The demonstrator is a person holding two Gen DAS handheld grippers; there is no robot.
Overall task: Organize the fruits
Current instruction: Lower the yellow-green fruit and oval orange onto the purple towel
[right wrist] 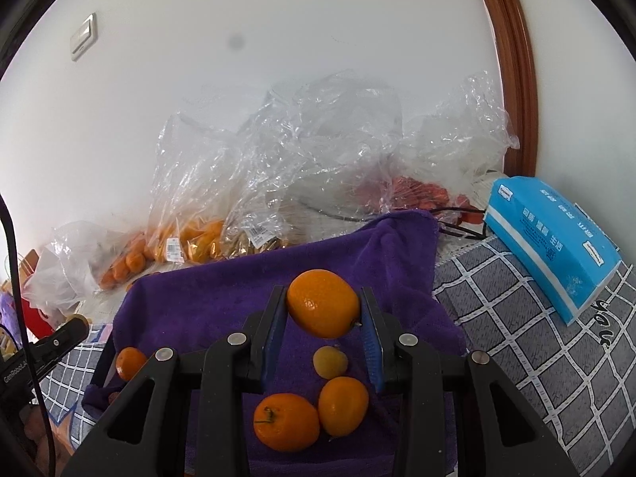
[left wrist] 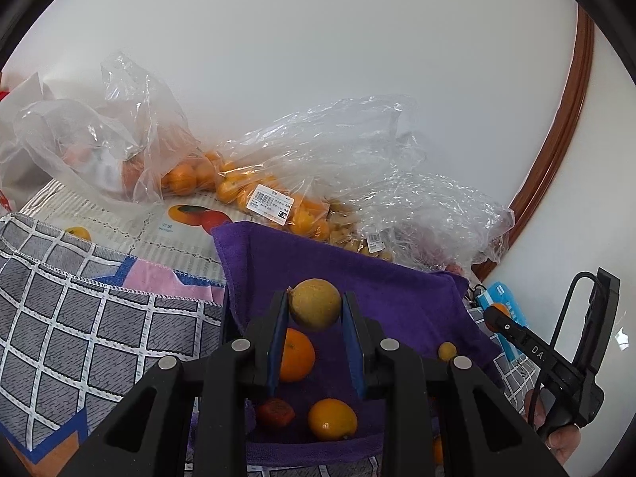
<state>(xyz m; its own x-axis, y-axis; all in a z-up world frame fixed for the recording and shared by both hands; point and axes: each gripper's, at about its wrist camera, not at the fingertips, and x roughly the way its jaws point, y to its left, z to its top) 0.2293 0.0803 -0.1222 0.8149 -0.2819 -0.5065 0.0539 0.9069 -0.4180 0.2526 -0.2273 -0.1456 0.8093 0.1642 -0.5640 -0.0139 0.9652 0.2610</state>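
Observation:
My left gripper (left wrist: pixel 314 308) is shut on a small brownish-yellow round fruit (left wrist: pixel 315 304), held above a purple towel (left wrist: pixel 397 298). Under it on the towel lie an orange (left wrist: pixel 296 354), a dark red fruit (left wrist: pixel 275 414), a kumquat (left wrist: pixel 332 419) and a small yellow fruit (left wrist: pixel 446 351). My right gripper (right wrist: pixel 322 310) is shut on an oval orange kumquat (right wrist: pixel 322 303) over the same purple towel (right wrist: pixel 206 294). Below it lie a small pale yellow fruit (right wrist: pixel 330 362), another kumquat (right wrist: pixel 343 405), a stemmed orange (right wrist: pixel 286 421) and one more orange (right wrist: pixel 130 363) at the left.
Clear plastic bags of oranges (left wrist: pixel 190 177), kumquats (left wrist: pixel 274 202) and red fruit (right wrist: pixel 421 192) stand along the white wall behind the towel. A blue tissue pack (right wrist: pixel 552 242) lies right of the towel on a grey checked cloth (right wrist: pixel 516 338). A brown door frame (right wrist: pixel 516 79) rises at the right.

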